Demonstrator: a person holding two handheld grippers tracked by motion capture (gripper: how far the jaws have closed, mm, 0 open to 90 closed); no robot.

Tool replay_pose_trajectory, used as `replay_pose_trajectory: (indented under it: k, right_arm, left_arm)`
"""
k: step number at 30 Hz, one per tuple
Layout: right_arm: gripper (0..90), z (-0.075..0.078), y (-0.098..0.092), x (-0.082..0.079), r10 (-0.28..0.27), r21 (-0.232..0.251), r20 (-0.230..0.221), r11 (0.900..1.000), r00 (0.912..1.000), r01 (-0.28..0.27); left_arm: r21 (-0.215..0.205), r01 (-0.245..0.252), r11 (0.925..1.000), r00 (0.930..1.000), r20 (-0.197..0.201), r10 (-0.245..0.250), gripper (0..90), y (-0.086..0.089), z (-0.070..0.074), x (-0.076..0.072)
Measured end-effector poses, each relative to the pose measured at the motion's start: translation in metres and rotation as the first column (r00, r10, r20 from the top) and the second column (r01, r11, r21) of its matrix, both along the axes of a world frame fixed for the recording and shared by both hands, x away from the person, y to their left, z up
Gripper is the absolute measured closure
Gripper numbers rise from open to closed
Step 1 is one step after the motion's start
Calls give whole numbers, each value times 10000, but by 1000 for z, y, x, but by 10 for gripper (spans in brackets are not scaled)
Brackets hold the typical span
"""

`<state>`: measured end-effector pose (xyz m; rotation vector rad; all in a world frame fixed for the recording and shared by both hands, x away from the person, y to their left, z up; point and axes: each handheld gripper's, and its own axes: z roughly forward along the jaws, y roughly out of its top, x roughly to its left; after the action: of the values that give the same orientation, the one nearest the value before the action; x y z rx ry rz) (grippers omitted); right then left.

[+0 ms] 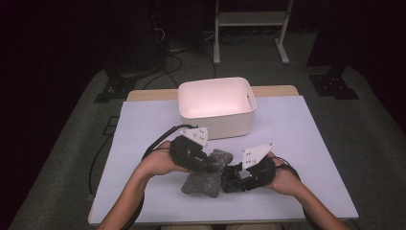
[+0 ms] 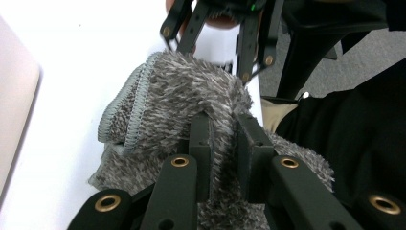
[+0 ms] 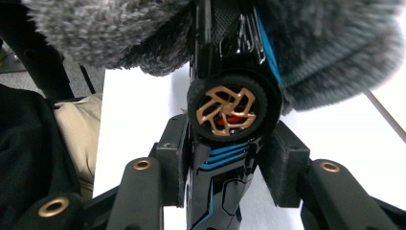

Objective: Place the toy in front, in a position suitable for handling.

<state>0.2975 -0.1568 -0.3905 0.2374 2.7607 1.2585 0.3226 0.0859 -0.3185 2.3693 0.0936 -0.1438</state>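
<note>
A fuzzy grey cloth pouch (image 1: 203, 183) with a ribbed grey hem lies at the table's front middle. My left gripper (image 1: 210, 165) comes from the left and is shut on a fold of the pouch (image 2: 191, 91); the pads (image 2: 201, 139) pinch the pile. My right gripper (image 1: 231, 178) faces it from the right, shut on a black toy car (image 3: 230, 110) with blue stripes and a gold-spoked wheel. The car's front end goes into the pouch (image 3: 119, 33) and is hidden there. In the left gripper view the right gripper (image 2: 215, 43) sits just past the pouch.
A white plastic bin (image 1: 218, 108) stands behind the grippers at the back middle of the white table (image 1: 311, 143). Cables trail from both grippers. Beyond the table there are a carpeted floor and a metal stand.
</note>
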Motion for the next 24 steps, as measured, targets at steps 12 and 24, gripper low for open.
replay_pose_trajectory:
  k: [12, 24]
  right_arm:
    - [558, -1, -6, 0, -226, 273, -133, 9994, 9997, 229]
    - [578, 6, 14, 6, 63, 803, -43, 9968, 10000, -60]
  left_arm:
    - [-177, -71, 9998, 9995, -306, 65, 785, 8, -14, 3]
    - [-197, -308, 9993, 9995, -116, 306, 786, 20, -1, 1]
